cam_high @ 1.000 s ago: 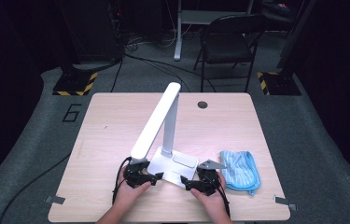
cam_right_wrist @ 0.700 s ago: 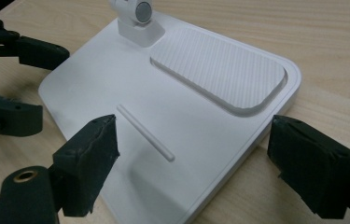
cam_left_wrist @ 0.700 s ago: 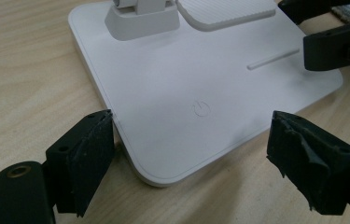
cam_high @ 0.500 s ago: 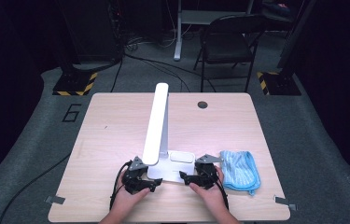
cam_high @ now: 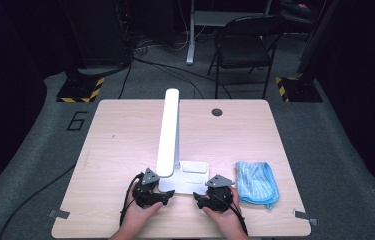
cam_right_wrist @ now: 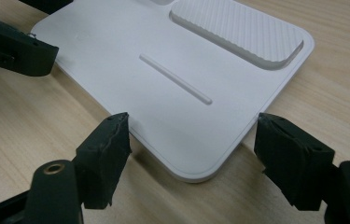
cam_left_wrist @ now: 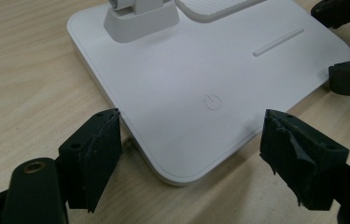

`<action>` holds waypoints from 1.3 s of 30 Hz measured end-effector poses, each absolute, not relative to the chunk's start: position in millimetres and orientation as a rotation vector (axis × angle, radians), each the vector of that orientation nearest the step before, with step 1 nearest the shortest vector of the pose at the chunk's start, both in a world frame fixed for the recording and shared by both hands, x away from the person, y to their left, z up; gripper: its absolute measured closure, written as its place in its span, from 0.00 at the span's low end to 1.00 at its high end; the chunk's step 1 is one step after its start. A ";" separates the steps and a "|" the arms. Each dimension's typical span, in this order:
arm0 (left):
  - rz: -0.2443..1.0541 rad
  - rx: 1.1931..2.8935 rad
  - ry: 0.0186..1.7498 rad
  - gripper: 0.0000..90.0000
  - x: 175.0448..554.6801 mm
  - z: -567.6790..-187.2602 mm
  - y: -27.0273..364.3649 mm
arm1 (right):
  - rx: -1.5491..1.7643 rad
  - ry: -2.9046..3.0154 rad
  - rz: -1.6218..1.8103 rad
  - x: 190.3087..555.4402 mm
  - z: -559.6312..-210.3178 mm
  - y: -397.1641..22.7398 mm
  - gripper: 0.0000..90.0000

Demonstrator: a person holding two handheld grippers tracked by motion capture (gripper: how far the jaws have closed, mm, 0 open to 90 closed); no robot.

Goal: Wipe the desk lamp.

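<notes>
Grippers first, at the bottom centre of the high view: we find the left gripper (cam_high: 167, 197) and the right gripper (cam_high: 197, 200) facing each other across the near edge of the lamp base (cam_high: 187, 184). In the left gripper view the left gripper's jaws straddle a near corner of the lamp base (cam_left_wrist: 200, 88), pads clear of it; they have just been closing a little, with only that corner between them. In the right gripper view the right gripper (cam_right_wrist: 191, 144) stands likewise spread around the other near corner, nothing pinched.

We judge the hazards as follows. The base is thin, smooth and flat on the table (cam_high: 125, 130); a pad closing on a rounded corner may slip off. The tall lamp arm (cam_high: 169, 132) rises toward the upper centre of the frame, so an uneven lift or push by one hand could tip or swing it. Right of the base lies a blue cloth (cam_high: 256, 182), which a sideways slide could catch
</notes>
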State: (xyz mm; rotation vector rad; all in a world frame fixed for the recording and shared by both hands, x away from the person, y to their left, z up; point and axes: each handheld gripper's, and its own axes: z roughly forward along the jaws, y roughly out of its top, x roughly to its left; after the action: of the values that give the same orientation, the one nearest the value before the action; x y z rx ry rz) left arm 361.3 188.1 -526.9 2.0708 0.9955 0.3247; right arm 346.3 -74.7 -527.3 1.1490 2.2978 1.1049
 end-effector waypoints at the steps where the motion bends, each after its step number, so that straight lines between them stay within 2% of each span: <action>1: 0.350 2.061 1.005 0.23 361.9 -527.6 186.8 | 1.149 2.297 1.106 347.9 -526.9 -75.1 0.30; 21: 0.360 2.033 1.042 0.25 369.3 -527.8 187.4 | 1.184 2.294 1.135 365.9 -527.5 -75.1 0.30; 28: 0.309 2.030 1.036 0.26 368.3 -525.1 190.9 | 1.169 2.291 1.134 362.6 -525.2 -77.1 0.34; 39: 0.316 1.942 1.064 0.26 362.7 -502.8 212.0 | 1.109 2.328 1.197 348.1 -502.2 -96.0 0.34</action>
State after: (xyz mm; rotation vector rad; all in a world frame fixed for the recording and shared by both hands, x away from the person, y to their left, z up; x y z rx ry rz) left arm 362.7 212.0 -502.8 1.9419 1.0639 0.3162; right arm 348.1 -96.0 -502.2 1.1086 2.3277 1.1971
